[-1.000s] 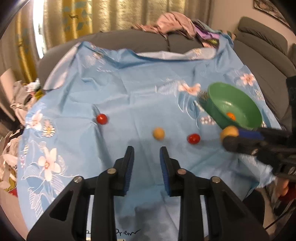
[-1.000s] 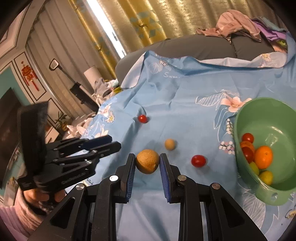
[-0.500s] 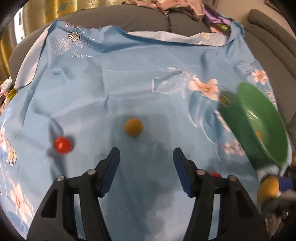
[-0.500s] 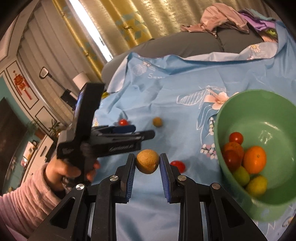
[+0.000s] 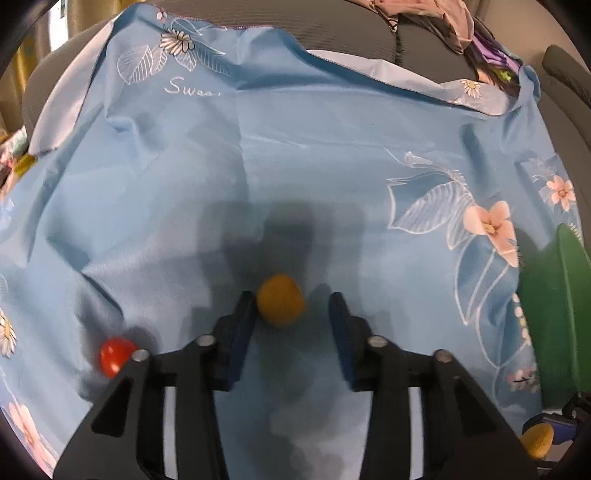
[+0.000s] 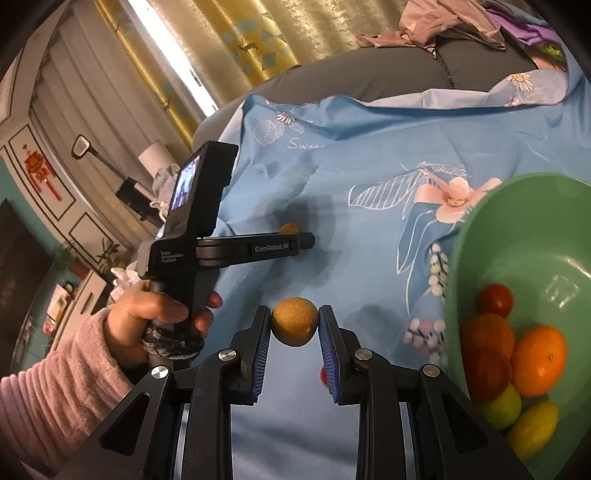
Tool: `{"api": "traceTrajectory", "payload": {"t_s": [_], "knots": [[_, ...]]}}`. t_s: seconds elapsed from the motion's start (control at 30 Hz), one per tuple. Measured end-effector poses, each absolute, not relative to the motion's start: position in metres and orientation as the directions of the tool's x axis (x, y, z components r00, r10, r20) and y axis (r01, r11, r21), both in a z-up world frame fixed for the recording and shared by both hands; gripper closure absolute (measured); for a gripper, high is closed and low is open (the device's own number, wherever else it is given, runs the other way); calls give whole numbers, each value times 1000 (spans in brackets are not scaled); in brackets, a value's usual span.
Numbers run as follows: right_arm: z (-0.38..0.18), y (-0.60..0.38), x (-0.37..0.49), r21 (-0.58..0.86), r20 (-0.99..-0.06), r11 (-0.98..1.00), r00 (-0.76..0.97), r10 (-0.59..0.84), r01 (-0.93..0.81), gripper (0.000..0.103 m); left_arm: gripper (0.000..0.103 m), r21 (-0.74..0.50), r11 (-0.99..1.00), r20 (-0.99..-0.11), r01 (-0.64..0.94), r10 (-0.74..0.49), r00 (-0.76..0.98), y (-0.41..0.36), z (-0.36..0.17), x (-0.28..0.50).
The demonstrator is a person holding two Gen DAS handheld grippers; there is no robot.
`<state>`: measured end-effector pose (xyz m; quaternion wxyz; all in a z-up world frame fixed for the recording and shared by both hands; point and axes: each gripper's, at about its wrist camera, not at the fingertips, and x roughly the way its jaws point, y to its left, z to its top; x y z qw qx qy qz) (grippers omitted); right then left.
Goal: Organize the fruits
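My left gripper (image 5: 291,306) is open, low over the blue flowered cloth (image 5: 295,166), with a small yellow-orange fruit (image 5: 280,300) between its fingertips, close to the left finger. A red cherry tomato (image 5: 115,355) lies to its left. My right gripper (image 6: 294,321) is shut on a brownish-yellow round fruit (image 6: 294,322), held above the cloth just left of the green bowl (image 6: 517,236). The bowl holds several fruits: tomatoes, oranges (image 6: 539,360) and yellow-green ones. Another red tomato (image 6: 323,374) peeks out behind the right finger. The left gripper (image 6: 308,240) shows in the right wrist view beside the small fruit (image 6: 289,228).
The cloth covers a table in front of a grey sofa (image 6: 369,77) with heaped clothes (image 6: 443,18). The bowl's green side (image 5: 550,314) stands at the right edge of the left wrist view. Curtains (image 6: 240,40) and clutter lie to the left.
My left gripper has moved forward and down so the small yellow-orange fruit now sits between its open fingers. My right gripper has carried its fruit closer to the bowl.
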<state>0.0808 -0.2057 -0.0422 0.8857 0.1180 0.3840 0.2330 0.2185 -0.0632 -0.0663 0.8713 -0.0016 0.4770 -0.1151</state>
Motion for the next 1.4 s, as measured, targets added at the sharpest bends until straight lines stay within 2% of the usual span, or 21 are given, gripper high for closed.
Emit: {"api": "traceTrajectory", "payload": {"t_s": [0.13,0.3,0.53,1.0,1.4], "knots": [[-45,-198,95,357,-650,883,599,468,-303,75,78,-85,978,-838,193,-175,517,-61,-65,223],[-47,-187,116,306,-686,912,601,411,-274,75,79,-60,978,-840,200,-157,519,-61,-66,226],[-42,-182,121,302,-677,912,611,411,-279,75,79,-60,973,-839,224,-171,517,-61,-55,216],[-10,-194,70,298,-626,910,661,414,-288,75,78,-70,947,-780,314,-248,575,-61,6,121],[14,-206,19,280,-592,917,701,397,-283,75,78,-65,925,-745,374,-294,599,-74,34,47]]}}
